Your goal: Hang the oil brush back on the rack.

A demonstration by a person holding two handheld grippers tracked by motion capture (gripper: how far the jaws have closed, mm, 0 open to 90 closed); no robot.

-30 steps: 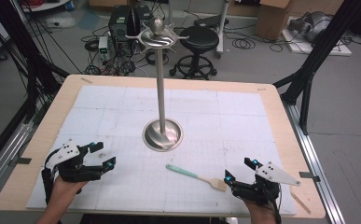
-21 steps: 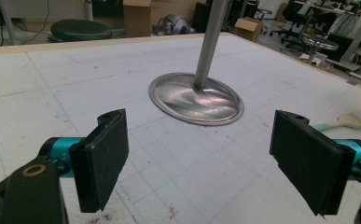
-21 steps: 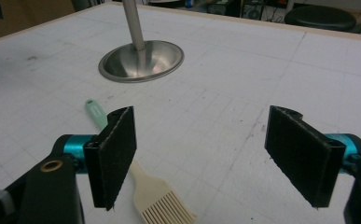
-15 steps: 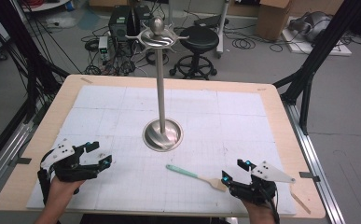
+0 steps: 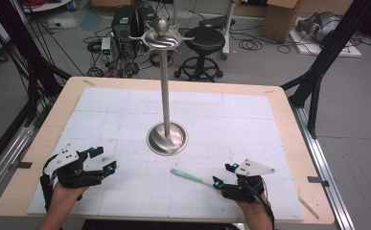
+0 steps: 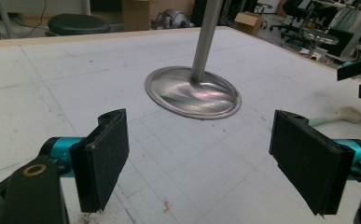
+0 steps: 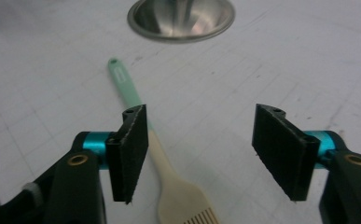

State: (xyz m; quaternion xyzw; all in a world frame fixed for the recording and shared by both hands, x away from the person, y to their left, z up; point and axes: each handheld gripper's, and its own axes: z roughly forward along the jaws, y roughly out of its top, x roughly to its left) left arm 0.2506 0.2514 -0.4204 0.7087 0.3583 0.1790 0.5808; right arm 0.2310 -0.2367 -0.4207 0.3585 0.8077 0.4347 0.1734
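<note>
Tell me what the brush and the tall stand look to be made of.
Brush: likely silicone or plastic; matte mint-green handle, cream head with slotted bristles, no glare.
Stand: metal, probably polished steel; its dished base mirrors swirled reflections.

A wooden-edged table topped with a white gridded mat stands on a grey floor strewn with black cables. Beyond the table's far edge sit a black round stool and dark electronic boxes, with cardboard boxes farther back to the right. Black frame struts flank both sides.
</note>
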